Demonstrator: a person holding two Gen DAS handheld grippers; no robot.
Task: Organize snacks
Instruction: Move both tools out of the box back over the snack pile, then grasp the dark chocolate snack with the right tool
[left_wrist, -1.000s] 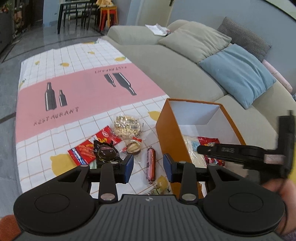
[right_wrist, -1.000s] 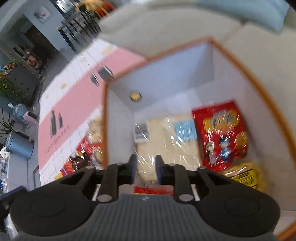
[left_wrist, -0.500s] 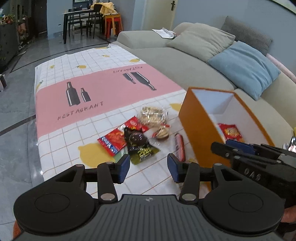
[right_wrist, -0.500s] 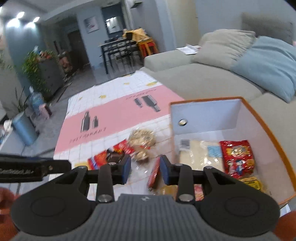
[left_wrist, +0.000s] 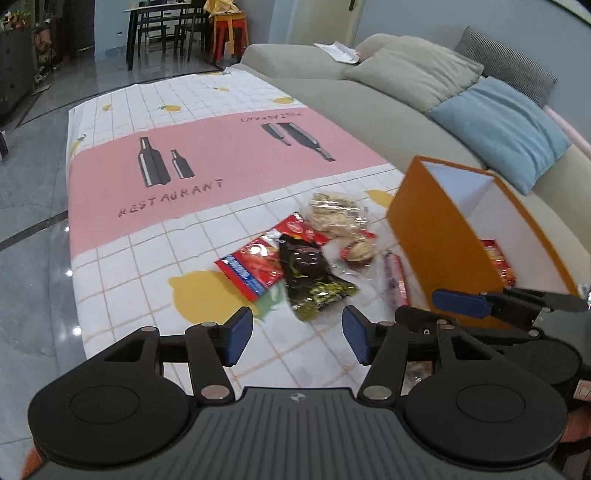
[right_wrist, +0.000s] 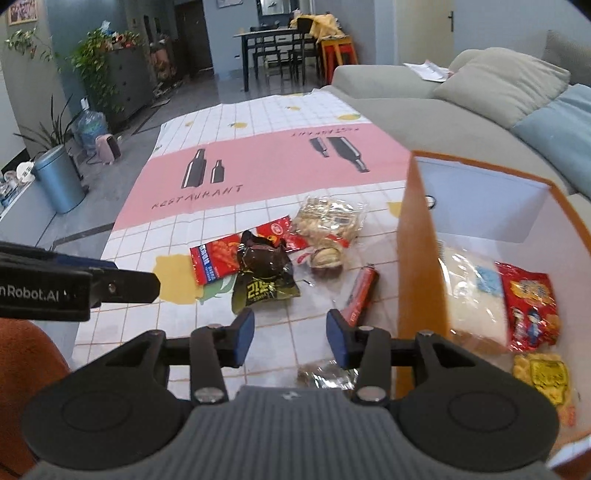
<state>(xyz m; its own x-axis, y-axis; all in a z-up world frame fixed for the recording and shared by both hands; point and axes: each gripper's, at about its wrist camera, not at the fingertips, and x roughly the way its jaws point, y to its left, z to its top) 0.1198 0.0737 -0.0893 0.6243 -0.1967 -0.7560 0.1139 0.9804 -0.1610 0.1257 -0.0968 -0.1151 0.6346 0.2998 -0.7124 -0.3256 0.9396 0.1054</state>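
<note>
Both the left gripper (left_wrist: 297, 339) and right gripper (right_wrist: 291, 338), jaws just widened and empty, approach the dark crinkly foil snack packet (right_wrist: 264, 278), next needing closure before transfer into the orange cardboard box (right_wrist: 419, 258).

A: Where do the loose snacks lie?

B: All just left of the orange box (right_wrist: 417, 258), on the tablecloth: a red sausage stick (right_wrist: 362, 291) nearest its wall, a dark packet (right_wrist: 264, 275) with yellow print overlapping a red chip bag (right_wrist: 216, 260), and a clear bag of pale nuts (right_wrist: 328, 219) behind them.

A: And inside the box?

B: A clear-wrapped pale slab (right_wrist: 474, 295), a red cartoon bag (right_wrist: 532, 306), and a yellow packet (right_wrist: 546, 376), all lying flat.
</note>
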